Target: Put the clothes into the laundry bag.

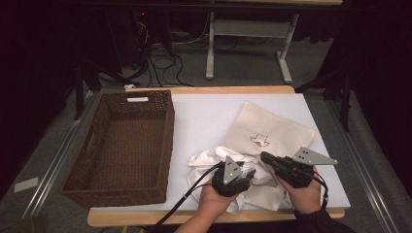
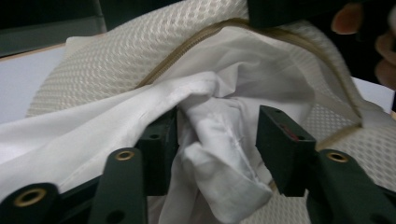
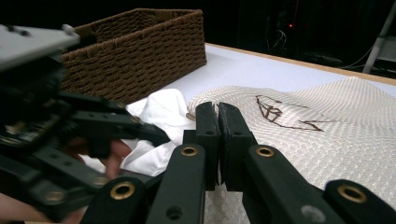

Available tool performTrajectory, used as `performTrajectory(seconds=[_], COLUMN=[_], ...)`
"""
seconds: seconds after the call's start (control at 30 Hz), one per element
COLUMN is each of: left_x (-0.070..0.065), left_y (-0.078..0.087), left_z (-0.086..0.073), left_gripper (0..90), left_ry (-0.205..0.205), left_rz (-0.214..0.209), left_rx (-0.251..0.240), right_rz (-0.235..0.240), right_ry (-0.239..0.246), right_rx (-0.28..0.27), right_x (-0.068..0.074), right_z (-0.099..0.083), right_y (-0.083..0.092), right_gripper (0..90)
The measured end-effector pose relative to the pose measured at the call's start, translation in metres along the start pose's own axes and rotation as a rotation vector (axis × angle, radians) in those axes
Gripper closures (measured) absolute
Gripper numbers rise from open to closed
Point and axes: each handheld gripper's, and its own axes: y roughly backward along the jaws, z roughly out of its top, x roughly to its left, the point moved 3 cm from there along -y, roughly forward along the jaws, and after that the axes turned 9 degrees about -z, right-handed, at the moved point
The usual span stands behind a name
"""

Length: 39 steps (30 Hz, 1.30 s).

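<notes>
A cream mesh bag with a small dark drawing lies at the table's front right. Its zipper is undone and the mouth gapes. A crumpled white cloth spills from the mouth towards the left. My left gripper is open at the mouth, with a fold of the white cloth lying loose between its jaws. My right gripper is shut on the upper edge of the mesh bag and holds the mouth up. Both grippers, left and right, are close together near the front edge.
A brown wicker basket stands on the left side of the white table, an arm's width from the cloth. Beyond the far edge are cables and a white frame on the floor.
</notes>
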Motion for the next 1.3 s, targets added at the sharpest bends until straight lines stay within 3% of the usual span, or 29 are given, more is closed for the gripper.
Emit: performTrajectory(seconds=[0.1, 0.2, 0.33, 0.4, 0.6, 0.67, 0.8, 0.93, 1.0, 1.13, 1.3], left_x=[-0.001, 0.003, 0.017, 0.024, 0.039, 0.044, 0.053, 0.057, 0.059, 0.054, 0.025], left_y=[0.017, 0.035, 0.05, 0.051, 0.039, 0.036, 0.029, 0.027, 0.03, 0.037, 0.041], left_z=[0.0, -0.004, -0.016, -0.02, -0.031, -0.033, -0.037, -0.042, -0.042, -0.036, -0.023], left_gripper=[43.1, 40.5, 31.8, 30.3, 24.6, 24.5, 39.7, 70.9, 82.0, 87.3, 87.6], left_ry=[-0.018, -0.026, -0.038, -0.019, -0.035, -0.011, 0.035, 0.059, 0.07, 0.084, 0.044], left_rz=[-0.01, 0.008, 0.079, 0.105, 0.194, 0.198, 0.18, 0.175, 0.181, 0.174, 0.09], left_rx=[0.001, -0.017, -0.052, -0.039, 0.064, 0.079, 0.13, 0.157, 0.154, 0.102, 0.051], right_rz=[-0.001, -0.001, -0.004, -0.003, 0.002, 0.0, 0.003, 0.004, 0.003, 0.003, -0.001], right_ry=[0.0, 0.004, -0.003, -0.001, 0.001, 0.003, 0.001, 0.003, 0.003, 0.003, -0.002], right_rx=[-0.001, -0.003, 0.001, 0.0, 0.0, 0.001, 0.006, 0.008, 0.008, 0.005, 0.002], right_x=[0.0, 0.0, 0.0, 0.0, 0.0, 0.0, 0.001, 0.001, 0.001, 0.001, -0.001], right_z=[0.0, 0.0, 0.0, 0.0, 0.0, 0.0, -0.001, -0.001, -0.001, -0.001, -0.001], right_y=[0.0, 0.001, 0.0, 0.0, 0.0, 0.0, -0.001, -0.002, -0.002, -0.001, -0.001], right_gripper=[88.7, 88.7, 88.6, 88.6, 88.6, 88.6, 88.6, 88.6, 88.6, 88.6, 88.6])
